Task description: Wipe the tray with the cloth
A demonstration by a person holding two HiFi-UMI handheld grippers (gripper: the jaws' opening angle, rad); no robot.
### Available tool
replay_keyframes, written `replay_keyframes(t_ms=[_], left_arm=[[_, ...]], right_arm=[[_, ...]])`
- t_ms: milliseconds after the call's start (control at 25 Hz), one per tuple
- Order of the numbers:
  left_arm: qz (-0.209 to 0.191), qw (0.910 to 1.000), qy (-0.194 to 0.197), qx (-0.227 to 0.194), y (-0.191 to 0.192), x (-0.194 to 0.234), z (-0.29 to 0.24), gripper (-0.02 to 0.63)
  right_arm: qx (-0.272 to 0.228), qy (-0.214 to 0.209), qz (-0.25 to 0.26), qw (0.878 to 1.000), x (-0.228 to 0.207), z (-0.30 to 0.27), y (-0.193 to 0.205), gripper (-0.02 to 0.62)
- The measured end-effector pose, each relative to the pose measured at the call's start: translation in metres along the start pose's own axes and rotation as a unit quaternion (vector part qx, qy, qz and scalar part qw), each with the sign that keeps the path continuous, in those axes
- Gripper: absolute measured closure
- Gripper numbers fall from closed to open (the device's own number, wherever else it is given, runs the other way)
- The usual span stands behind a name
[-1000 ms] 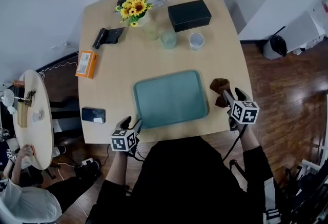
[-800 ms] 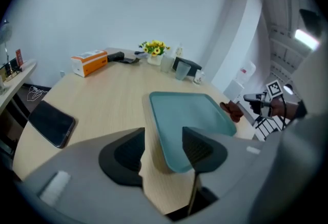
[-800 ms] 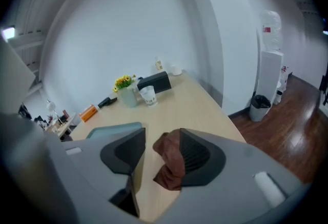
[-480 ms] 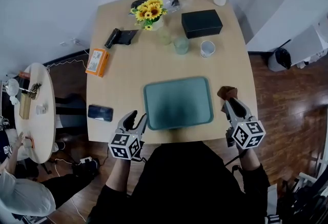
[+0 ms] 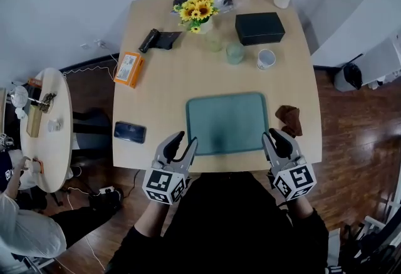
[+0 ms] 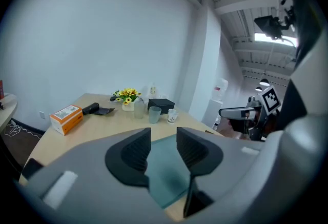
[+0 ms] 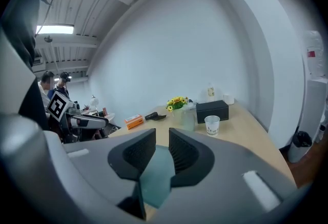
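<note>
Even, bright light is given from overhead; a ceiling strip light (image 7: 56, 29) is seen glowing in the right gripper view. Only faint shadows are cast on the table (image 5: 163, 97) around the tray (image 5: 227, 123). A sheen is shown on the wooden floor (image 5: 357, 122) right of the tray. The head view is sharp; both gripper views are bent at the edges, black-cornered and soft up close.

Table (image 5: 169, 88): tray (image 5: 227, 123), cloth (image 5: 289, 120), phone (image 5: 130, 131), orange box (image 5: 129, 69), black box (image 5: 259, 27), sunflowers (image 5: 197, 8), possibly paper cup (image 5: 266, 58).

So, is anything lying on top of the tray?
Nothing: the tray is bare. The brown cloth lies on the table right of it, apart. Only the tray's near corners are hidden, behind the left gripper and right gripper.
</note>
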State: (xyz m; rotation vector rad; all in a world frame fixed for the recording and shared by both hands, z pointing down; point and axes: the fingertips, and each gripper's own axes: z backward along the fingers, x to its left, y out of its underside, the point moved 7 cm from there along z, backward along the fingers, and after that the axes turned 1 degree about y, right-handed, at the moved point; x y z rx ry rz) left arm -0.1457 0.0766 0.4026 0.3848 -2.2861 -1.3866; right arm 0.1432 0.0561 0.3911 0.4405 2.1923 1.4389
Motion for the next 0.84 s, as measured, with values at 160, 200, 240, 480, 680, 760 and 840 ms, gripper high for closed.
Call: replay_keyframes(t_ms=[160, 200, 240, 480, 680, 760, 840], left_arm=[[-0.007, 1.0, 0.003, -0.003, -0.001, -0.002, 0.003, 0.466], [-0.01, 0.9999, 0.003, -0.007, -0.003, -0.003, 0.003, 0.466], [-0.011, 0.9999, 0.004, -0.011, -0.005, -0.003, 0.003, 0.466], [-0.024, 0.9995, 0.009, -0.016, -0.008, -0.007, 0.002, 0.466], [-0.016, 0.9997, 0.012, -0.012, -0.007, -0.012, 0.0, 0.466], [-0.015, 0.9997, 0.013, -0.011, -0.007, -0.013, -0.002, 0.468], [-0.015, 0.9998, 0.013, -0.01, -0.006, -0.013, -0.002, 0.466]], right_arm=[[-0.01, 0.004, 0.007, 1.0, 0.0, 0.001, -0.004, 0.52], [-0.014, 0.005, 0.011, 1.0, 0.0, 0.001, -0.006, 0.523], [-0.017, 0.006, 0.015, 1.0, 0.0, 0.001, -0.008, 0.528], [-0.028, 0.002, 0.027, 0.999, 0.004, 0.001, -0.015, 0.531], [-0.027, 0.0, 0.028, 0.999, 0.003, 0.002, -0.014, 0.537], [-0.026, -0.002, 0.028, 0.999, 0.002, 0.001, -0.013, 0.537], [-0.025, -0.004, 0.027, 0.999, 0.001, 0.0, -0.012, 0.54]])
